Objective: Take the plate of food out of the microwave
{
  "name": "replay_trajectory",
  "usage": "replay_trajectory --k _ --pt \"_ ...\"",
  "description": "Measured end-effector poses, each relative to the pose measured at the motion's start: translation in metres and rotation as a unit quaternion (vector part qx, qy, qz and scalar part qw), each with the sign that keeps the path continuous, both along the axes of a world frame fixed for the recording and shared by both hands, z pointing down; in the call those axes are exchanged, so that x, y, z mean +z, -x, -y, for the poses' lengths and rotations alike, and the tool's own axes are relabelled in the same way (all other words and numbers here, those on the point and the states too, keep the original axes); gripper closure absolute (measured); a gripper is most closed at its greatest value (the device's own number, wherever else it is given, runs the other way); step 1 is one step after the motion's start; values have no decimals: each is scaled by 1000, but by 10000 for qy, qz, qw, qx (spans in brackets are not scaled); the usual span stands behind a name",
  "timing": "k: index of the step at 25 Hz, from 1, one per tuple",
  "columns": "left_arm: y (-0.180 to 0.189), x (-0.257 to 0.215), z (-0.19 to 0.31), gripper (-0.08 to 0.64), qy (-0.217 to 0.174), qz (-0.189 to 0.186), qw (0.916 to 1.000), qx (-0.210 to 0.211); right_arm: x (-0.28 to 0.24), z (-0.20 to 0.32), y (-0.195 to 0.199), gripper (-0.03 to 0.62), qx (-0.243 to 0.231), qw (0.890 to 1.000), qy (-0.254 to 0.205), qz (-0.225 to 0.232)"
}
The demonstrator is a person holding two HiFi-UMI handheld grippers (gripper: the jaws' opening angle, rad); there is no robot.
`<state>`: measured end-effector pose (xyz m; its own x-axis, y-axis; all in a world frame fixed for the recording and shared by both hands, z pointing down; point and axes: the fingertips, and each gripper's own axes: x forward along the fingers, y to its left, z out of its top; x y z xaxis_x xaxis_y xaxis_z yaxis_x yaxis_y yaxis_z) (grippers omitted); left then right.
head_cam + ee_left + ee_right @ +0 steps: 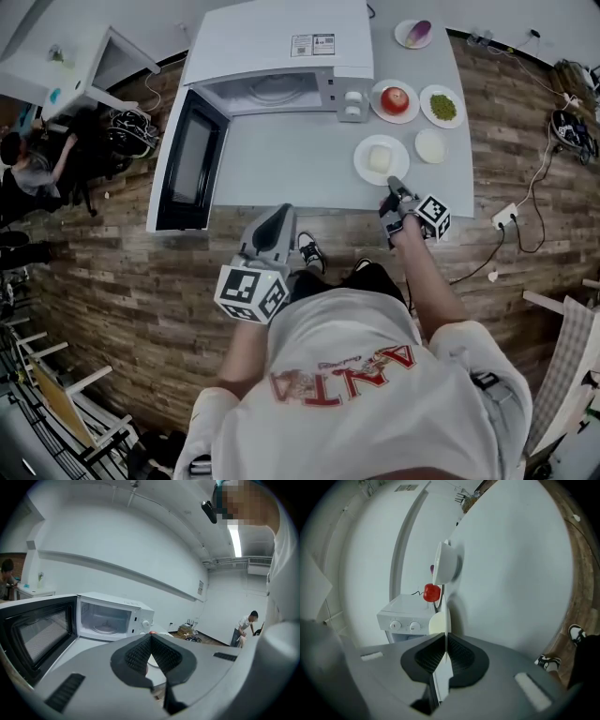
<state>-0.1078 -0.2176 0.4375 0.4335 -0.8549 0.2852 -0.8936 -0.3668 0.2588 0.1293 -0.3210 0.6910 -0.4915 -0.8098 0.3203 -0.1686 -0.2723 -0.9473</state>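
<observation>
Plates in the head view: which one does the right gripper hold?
The plate with the white block of food, lowest of them in the head view: the right gripper is shut on its rim. The others stand free.

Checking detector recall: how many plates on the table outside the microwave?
5. Far edge: purple-food plate. Beside the microwave: apple plate, green-food plate. Nearer: empty dish and white-food plate.

Bright, even overhead light; ceiling tube (235,540) clips to white in the left gripper view, and shadows on the white surface (281,155) are soft, only the microwave door (190,161) reads dark. Heavy fisheye bending at all edges, black corner vignette in both gripper views, near foreground out of focus there.
</observation>
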Motion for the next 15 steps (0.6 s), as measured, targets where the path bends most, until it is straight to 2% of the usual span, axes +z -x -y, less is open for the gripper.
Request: replay_trajectory --k 4,8,10,12,13,14,15 --pt "-9 0 3 554 7 -21 10000 -20 -3 5 -1 558 -262 9995 53 -177" --pt "-18 2 7 554 55 -92 9999 10 -10 8 4 417 -874 9948 -77 -524" --pt "-23 3 8 554 72 -123 9999 32 -12 6 10 388 -1344 9874 -120 -827" --pt "-27 4 8 554 83 -140 9998 60 -11 0 18 377 -2022 9702 -163 -1327" --pt "-29 4 8 554 87 -147 9998 73 -9 -4 22 376 -2422 9554 -195 -1676" --pt "-31 4 8 554 90 -153 9998 82 -7 -9 24 377 -2840 9355 -242 -2089" --pt "-32 4 8 554 92 -159 9998 90 -5 -15 26 377 -3253 9104 -297 -2539"
